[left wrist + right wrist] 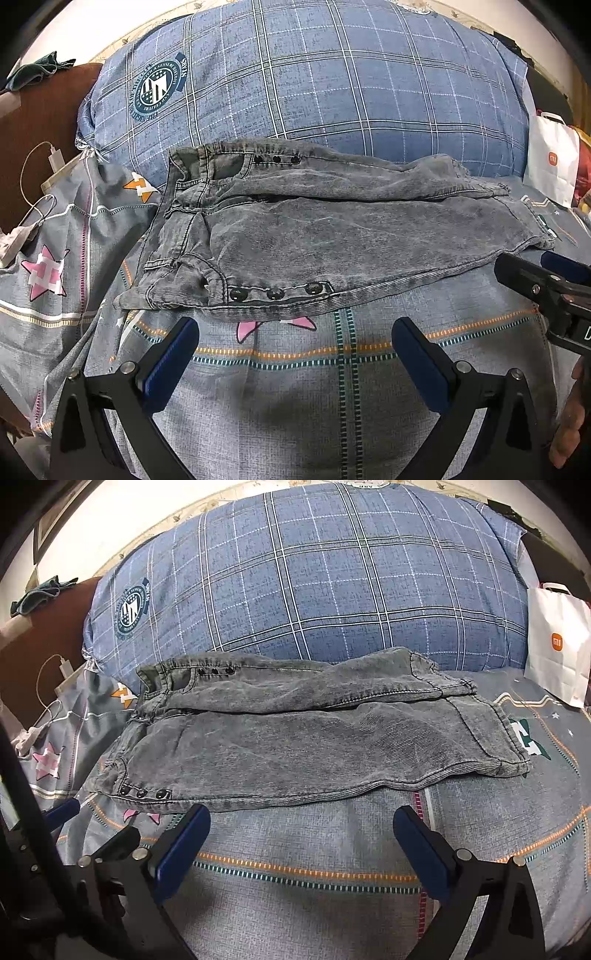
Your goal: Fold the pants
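The pants lie flat on the bed, mid-frame, long axis left to right, waistband left. Both claws hover below them, spread and empty: left claw nearer the snap buttons, right claw nearer the hems. Grey, ribbed, washed fabric.

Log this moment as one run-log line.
stage: before first fold | pants: flat on bed, waistband left | left gripper: open, empty, near pants' front edge | right gripper: open, empty
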Motion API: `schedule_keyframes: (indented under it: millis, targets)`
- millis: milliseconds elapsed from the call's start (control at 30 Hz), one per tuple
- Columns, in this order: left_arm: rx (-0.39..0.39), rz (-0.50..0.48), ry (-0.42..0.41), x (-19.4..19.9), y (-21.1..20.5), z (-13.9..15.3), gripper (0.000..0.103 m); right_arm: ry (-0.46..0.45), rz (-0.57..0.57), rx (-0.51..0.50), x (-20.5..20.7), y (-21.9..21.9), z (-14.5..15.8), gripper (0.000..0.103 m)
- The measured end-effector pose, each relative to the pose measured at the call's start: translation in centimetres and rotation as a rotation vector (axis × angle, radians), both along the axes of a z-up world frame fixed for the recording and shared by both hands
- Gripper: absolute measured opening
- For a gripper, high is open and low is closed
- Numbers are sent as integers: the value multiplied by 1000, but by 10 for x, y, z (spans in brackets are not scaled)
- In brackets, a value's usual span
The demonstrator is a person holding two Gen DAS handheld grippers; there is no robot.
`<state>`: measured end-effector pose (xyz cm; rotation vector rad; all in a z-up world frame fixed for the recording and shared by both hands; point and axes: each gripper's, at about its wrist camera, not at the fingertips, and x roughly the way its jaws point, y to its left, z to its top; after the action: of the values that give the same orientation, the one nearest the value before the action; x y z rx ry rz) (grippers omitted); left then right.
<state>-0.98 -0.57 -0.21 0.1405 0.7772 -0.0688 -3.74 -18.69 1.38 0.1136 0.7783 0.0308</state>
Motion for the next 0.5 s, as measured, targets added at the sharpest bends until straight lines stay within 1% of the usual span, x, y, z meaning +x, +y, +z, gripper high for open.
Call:
schedule_keyframes:
  millis: [500]
  targets:
    - [2,-1,5,0,1,-1,103,-35,-6,20,-1,-1,2,101]
